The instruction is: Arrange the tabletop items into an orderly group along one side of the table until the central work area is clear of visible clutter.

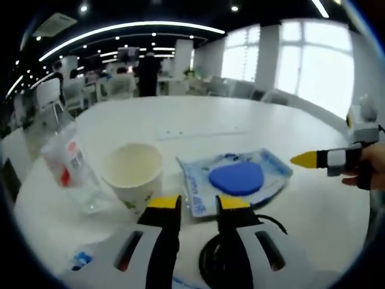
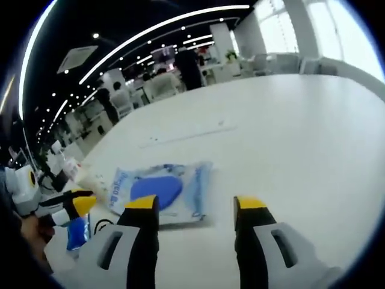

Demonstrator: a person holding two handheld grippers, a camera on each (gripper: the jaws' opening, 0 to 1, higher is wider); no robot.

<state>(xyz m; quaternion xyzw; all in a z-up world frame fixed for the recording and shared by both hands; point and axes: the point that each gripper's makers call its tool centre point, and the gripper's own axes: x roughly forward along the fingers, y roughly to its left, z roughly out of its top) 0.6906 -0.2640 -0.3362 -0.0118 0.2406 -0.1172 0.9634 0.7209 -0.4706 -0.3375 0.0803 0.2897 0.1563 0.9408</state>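
My left gripper [image 1: 198, 208] sits low over the near edge of the white table [image 1: 252, 120], jaws parted with nothing between them. Just ahead of its tips lies the clear packet with the blue disc [image 1: 236, 178], flat on the table and nearly touching the right-hand jaw tip. Its long axis runs across my line of approach, so I meet its long side first. Left of that packet, close beside it, stands the paper cup [image 1: 132, 170], upright and empty as far as I can see. Further left, towards the table's left edge, a clear plastic bottle [image 1: 71, 164] with a red-and-white label leans away from the cup. A black cable [image 1: 218, 265] loops on the table under my left jaws.

My right gripper [image 2: 197, 206] is also released and holds nothing. It hovers over bare table, with the same packet [image 2: 159, 188] ahead and to its left, near the left jaw tip.

I judge the left gripper the nearer one to the packet. I'd close on the packet's near edge and slide it towards the cup and bottle.
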